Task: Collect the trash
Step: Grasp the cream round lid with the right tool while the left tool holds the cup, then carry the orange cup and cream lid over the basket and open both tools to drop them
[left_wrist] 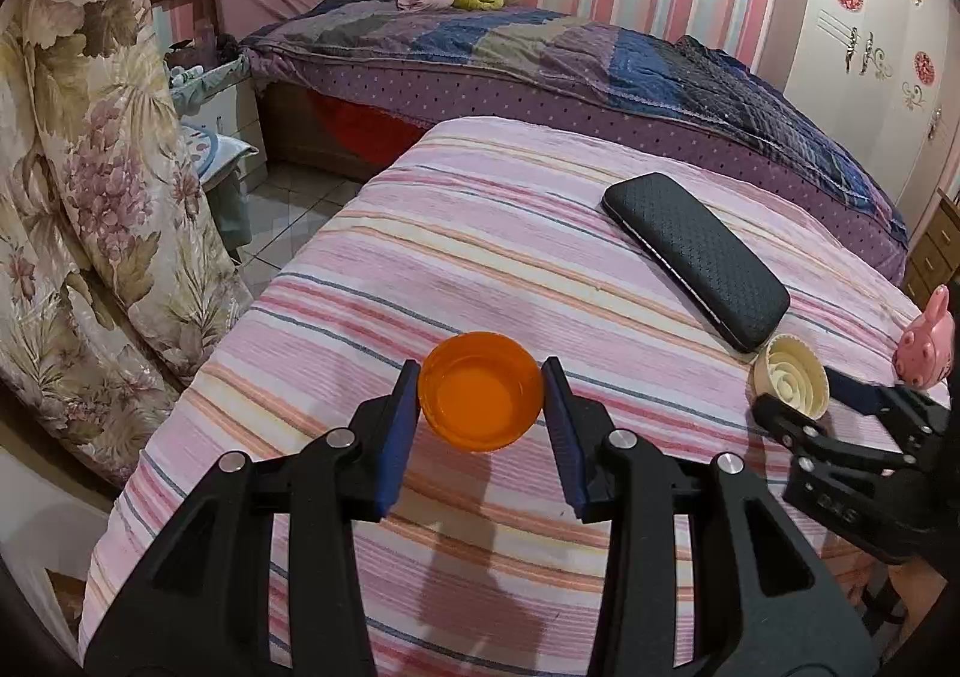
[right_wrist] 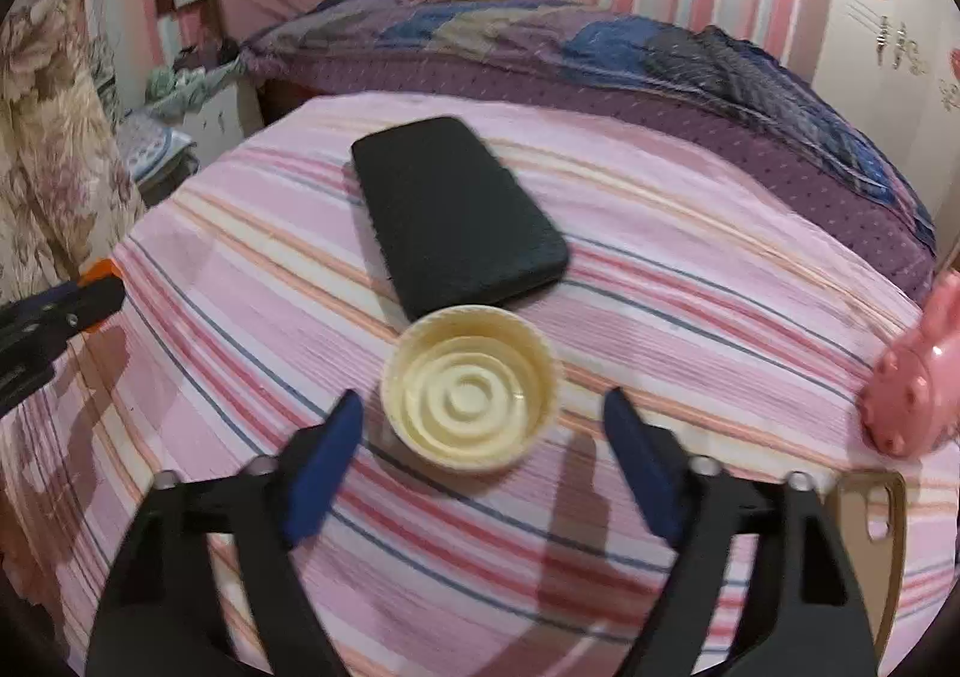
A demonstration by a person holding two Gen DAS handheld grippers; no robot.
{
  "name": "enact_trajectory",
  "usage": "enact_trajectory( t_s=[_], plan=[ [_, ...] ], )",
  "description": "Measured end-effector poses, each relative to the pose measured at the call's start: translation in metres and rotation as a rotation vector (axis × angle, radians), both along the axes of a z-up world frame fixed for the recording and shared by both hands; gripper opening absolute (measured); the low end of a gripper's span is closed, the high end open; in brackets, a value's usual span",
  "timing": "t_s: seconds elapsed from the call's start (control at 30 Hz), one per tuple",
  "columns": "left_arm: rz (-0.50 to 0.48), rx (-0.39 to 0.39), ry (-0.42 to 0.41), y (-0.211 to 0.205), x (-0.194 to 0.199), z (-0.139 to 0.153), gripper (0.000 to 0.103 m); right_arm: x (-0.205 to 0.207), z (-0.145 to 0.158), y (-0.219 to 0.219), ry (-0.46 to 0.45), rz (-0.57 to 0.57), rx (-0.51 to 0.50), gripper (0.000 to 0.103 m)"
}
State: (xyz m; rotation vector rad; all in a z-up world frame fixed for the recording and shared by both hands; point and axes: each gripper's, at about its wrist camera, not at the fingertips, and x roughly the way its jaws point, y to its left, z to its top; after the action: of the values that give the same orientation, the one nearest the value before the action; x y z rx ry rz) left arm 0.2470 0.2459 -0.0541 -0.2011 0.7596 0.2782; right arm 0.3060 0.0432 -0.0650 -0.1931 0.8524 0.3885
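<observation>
Trash run, mid-course | left gripper (left_wrist: 481, 386) clamped on round orange plastic cap, lifted clear of striped pink cloth (left_wrist: 480, 233) | right gripper (right_wrist: 483, 416) unclenched astride ribbed cream plastic lid (right_wrist: 469, 390), near cloth's right edge, ungrasped | no bin visible.

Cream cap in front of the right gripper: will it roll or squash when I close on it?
The cream cap lies flat, open side up, so rolling seems unlikely. Its ribbed wall and moulded rings suggest stiff, light plastic. It may skid on the striped cloth, since the right gripper fingers stand clear of it.
</observation>
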Motion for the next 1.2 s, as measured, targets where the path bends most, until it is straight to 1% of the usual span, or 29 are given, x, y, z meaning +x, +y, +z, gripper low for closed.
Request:
enact_trajectory(
  t_s=[0.03, 0.1, 0.13, 0.2, 0.23, 0.33, 0.4, 0.5, 0.53, 0.6, 0.63, 0.8, 0.83, 0.87, 0.9, 1.0, 1.1, 1.2],
  plan=[
    [0.001, -0.001, -0.002, 0.000, 0.000, 0.001, 0.040, -0.001, 0.002, -0.001, 0.002, 0.000, 0.012, 0.061],
    [0.001, -0.004, -0.002, -0.001, -0.001, 0.003, 0.040, -0.002, 0.000, -0.002, 0.001, -0.002, 0.021, 0.061],
    [0.002, -0.003, -0.002, -0.001, -0.002, 0.004, 0.040, -0.006, 0.005, -0.009, -0.016, -0.015, 0.032, 0.061],
    [0.003, 0.006, -0.002, -0.005, -0.004, 0.007, 0.040, -0.008, 0.004, -0.011, -0.028, -0.021, 0.039, 0.061],
    [0.002, 0.015, -0.003, -0.007, -0.005, 0.009, 0.040, -0.016, 0.010, -0.022, -0.046, -0.038, 0.049, 0.061],
    [0.001, 0.041, -0.014, -0.014, -0.010, 0.017, 0.040, -0.022, 0.013, -0.037, -0.060, -0.056, 0.058, 0.061],
    [-0.011, 0.031, -0.031, -0.021, -0.014, 0.023, 0.040, -0.035, 0.021, -0.057, -0.083, -0.079, 0.055, 0.061],
    [-0.039, 0.023, -0.056, -0.037, -0.020, 0.033, 0.040, -0.047, 0.030, -0.077, -0.102, -0.098, 0.049, 0.061],
    [-0.052, 0.018, -0.064, -0.044, -0.022, 0.036, 0.040, -0.058, 0.036, -0.095, -0.117, -0.120, 0.038, 0.061],
    [-0.081, 0.004, -0.076, -0.058, -0.026, 0.040, 0.040, -0.071, 0.040, -0.113, -0.128, -0.143, 0.032, 0.061],
    [-0.095, -0.001, -0.080, -0.066, -0.029, 0.042, 0.040, -0.071, 0.045, -0.120, -0.129, -0.146, 0.033, 0.061],
    [-0.166, -0.006, -0.077, -0.108, -0.037, 0.043, 0.040, -0.108, 0.058, -0.183, -0.154, -0.224, 0.011, 0.061],
    [-0.179, 0.004, -0.070, -0.119, -0.038, 0.042, 0.040, -0.110, 0.058, -0.187, -0.156, -0.228, 0.010, 0.061],
    [-0.188, 0.011, -0.066, -0.126, -0.039, 0.042, 0.040, -0.122, 0.060, -0.206, -0.166, -0.254, -0.002, 0.061],
    [-0.203, 0.018, -0.060, -0.137, -0.040, 0.040, 0.040, -0.129, 0.060, -0.214, -0.169, -0.268, -0.006, 0.061],
    [-0.230, 0.011, -0.053, -0.155, -0.043, 0.038, 0.040, -0.139, 0.058, -0.232, -0.168, -0.292, -0.008, 0.061],
    [-0.251, -0.003, -0.053, -0.165, -0.045, 0.037, 0.040, -0.154, 0.053, -0.253, -0.171, -0.320, -0.012, 0.061],
    [-0.250, 0.016, -0.061, -0.173, -0.048, 0.037, 0.040, -0.158, 0.048, -0.271, -0.170, -0.335, -0.002, 0.061]
  ],
)
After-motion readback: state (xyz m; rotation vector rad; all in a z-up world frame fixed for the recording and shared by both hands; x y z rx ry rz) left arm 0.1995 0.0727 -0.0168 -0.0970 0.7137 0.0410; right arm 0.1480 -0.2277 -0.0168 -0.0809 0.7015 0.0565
